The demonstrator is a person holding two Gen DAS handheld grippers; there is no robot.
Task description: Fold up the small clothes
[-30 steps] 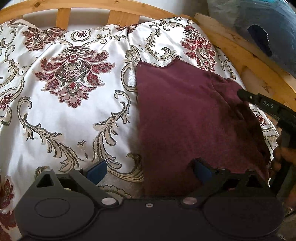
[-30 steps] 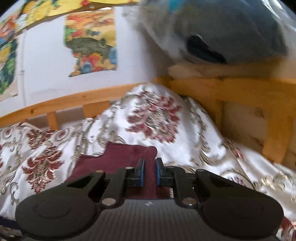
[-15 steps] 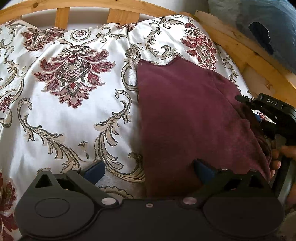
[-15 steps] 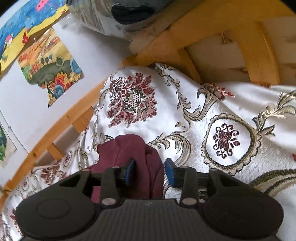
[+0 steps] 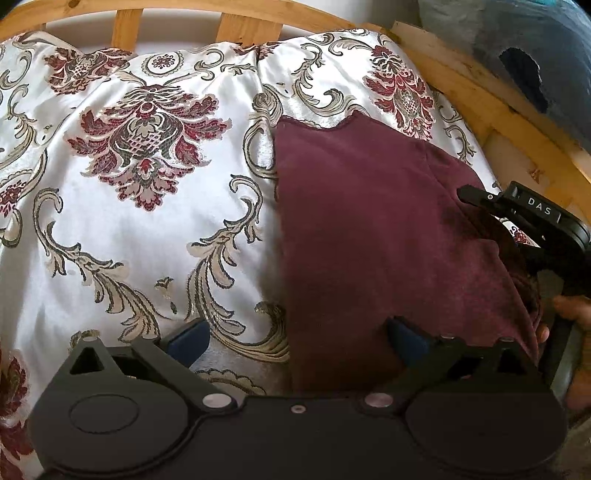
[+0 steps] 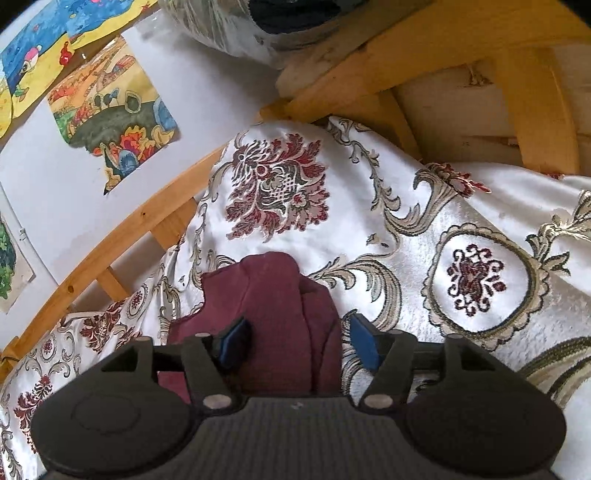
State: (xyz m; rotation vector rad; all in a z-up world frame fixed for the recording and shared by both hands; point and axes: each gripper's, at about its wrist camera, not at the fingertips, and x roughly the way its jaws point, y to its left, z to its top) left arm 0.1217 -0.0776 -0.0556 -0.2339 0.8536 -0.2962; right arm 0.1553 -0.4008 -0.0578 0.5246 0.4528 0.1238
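Note:
A dark maroon garment [image 5: 369,229] lies partly folded on the patterned white bedspread [image 5: 129,221], right of the middle in the left wrist view. My left gripper [image 5: 295,336] is open wide, its jaws straddling the garment's near left edge. My right gripper [image 6: 299,339] is open, with a bunched fold of the garment [image 6: 269,314] lying between its blue pads. The right gripper also shows in the left wrist view [image 5: 532,221], at the garment's right edge.
A wooden bed rail [image 5: 236,14] runs along the far side and a wooden frame [image 6: 480,85] stands to the right. A blue-grey bag [image 5: 524,55] sits beyond the frame. Pictures [image 6: 110,110] hang on the white wall.
My right gripper was shut a second ago and has opened wide, tilting down over the garment's right edge. The left gripper has stayed open in place.

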